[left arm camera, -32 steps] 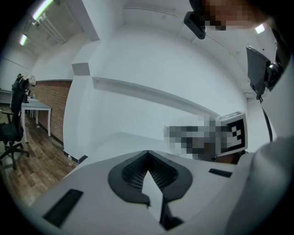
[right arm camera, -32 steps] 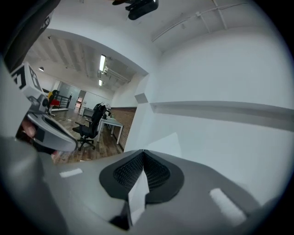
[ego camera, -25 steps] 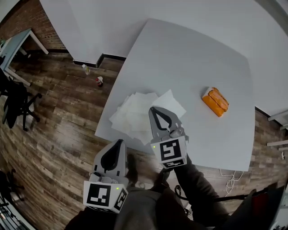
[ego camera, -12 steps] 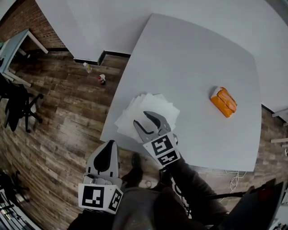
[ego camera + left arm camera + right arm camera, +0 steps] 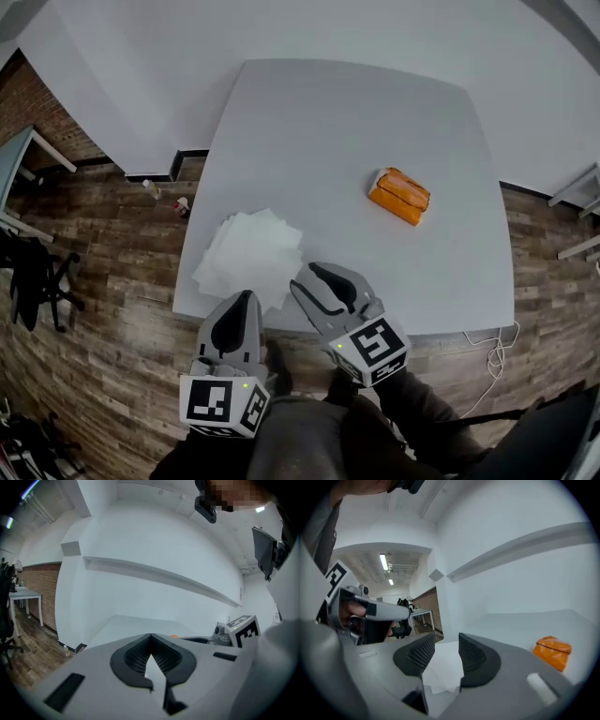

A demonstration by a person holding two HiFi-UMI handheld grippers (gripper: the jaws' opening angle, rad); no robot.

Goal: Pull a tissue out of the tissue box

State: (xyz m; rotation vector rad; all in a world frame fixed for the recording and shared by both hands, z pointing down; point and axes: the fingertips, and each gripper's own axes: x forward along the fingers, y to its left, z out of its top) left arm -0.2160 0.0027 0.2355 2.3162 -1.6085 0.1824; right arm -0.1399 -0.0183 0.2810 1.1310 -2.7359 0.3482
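Head view: right gripper (image 5: 307, 276) points nearly level over the table (image 5: 450, 281) edge, jaws just sprung wide, nothing between them; left gripper (image 5: 246, 298) alongside, pinched closed, empty.

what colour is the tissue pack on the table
Orange. The tissue pack shows best in the head view.

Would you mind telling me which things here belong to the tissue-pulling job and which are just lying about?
On the job: orange tissue pack; pile of white tissues; right gripper, whose jaws have just been opening, with nothing between them; left gripper, shut and empty.
Lying about: two small bottles on the floor; office chair; side desk.
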